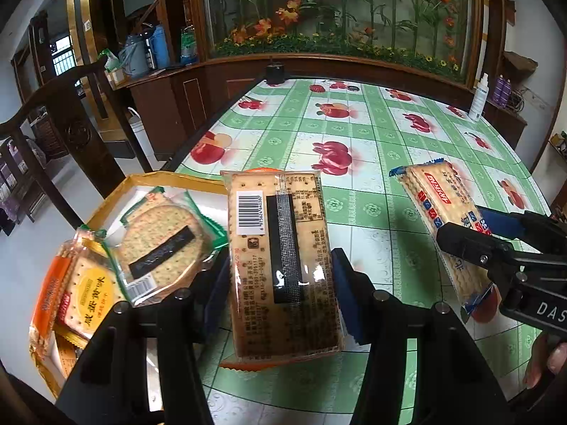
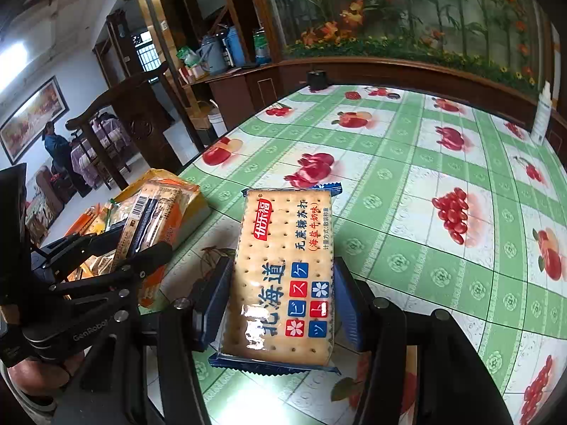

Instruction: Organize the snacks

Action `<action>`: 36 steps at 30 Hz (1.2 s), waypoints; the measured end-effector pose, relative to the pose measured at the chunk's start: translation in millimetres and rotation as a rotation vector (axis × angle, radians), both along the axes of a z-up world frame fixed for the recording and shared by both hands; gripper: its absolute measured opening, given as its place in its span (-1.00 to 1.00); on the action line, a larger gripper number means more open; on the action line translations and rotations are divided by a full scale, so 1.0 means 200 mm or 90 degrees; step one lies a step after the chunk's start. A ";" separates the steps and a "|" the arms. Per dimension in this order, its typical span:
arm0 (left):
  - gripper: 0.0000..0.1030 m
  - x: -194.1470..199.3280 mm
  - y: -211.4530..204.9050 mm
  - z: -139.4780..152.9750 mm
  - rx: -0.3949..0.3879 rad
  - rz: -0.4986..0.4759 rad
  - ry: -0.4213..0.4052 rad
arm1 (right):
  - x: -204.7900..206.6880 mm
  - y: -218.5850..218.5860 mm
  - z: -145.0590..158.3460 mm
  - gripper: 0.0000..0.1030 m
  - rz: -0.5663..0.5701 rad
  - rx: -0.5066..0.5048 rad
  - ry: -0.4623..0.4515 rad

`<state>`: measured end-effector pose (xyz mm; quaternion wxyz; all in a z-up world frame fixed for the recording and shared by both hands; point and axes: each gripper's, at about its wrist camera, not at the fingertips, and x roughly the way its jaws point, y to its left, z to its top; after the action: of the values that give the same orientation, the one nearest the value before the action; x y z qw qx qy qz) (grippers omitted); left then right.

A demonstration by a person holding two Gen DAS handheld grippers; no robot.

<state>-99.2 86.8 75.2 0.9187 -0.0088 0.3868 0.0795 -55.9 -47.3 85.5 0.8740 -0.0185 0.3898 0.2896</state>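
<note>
While both tongs are clamped, left tongs (image 1: 280,276) on an orange-edged cracker pack (image 1: 283,265), right tongs (image 2: 280,301) on a blue-edged cracker pack (image 2: 283,269), each is held off the bench (image 1: 372,134) for filing into the yellow box (image 1: 141,180) at nine o'clock.

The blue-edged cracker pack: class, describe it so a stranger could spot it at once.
Start at the green fruit-print tablecloth. Above it, the right hand-held gripper grips the blue-edged cracker pack. Only it has blue ends and blue-and-red squares; the left hand-held gripper's pack shows a barcode.

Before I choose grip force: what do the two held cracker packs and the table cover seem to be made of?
Orange-edged cracker pack and blue-edged cracker pack: thin clear plastic film, glossy; crackers show through and glare spots sit on it. Table cover: probably wipeable vinyl with a printed fruit pattern, given its smooth sheen.
</note>
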 end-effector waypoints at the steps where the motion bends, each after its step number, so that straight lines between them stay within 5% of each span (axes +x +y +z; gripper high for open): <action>1: 0.10 -0.01 0.01 0.00 0.000 0.001 -0.001 | 0.00 0.01 0.00 0.07 0.004 -0.001 0.000; 20: 0.10 -0.25 0.29 0.08 -0.016 0.049 -0.010 | -0.06 0.36 0.03 0.07 0.102 0.003 -0.008; 36: 0.10 -0.52 0.64 -0.01 -0.008 0.138 0.028 | -0.09 0.76 0.05 0.07 0.218 -0.007 -0.008</action>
<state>-202.2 214.1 73.7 0.8959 -0.0545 0.4042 0.1764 -73.9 104.9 95.2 0.8142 -0.0911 0.3770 0.4321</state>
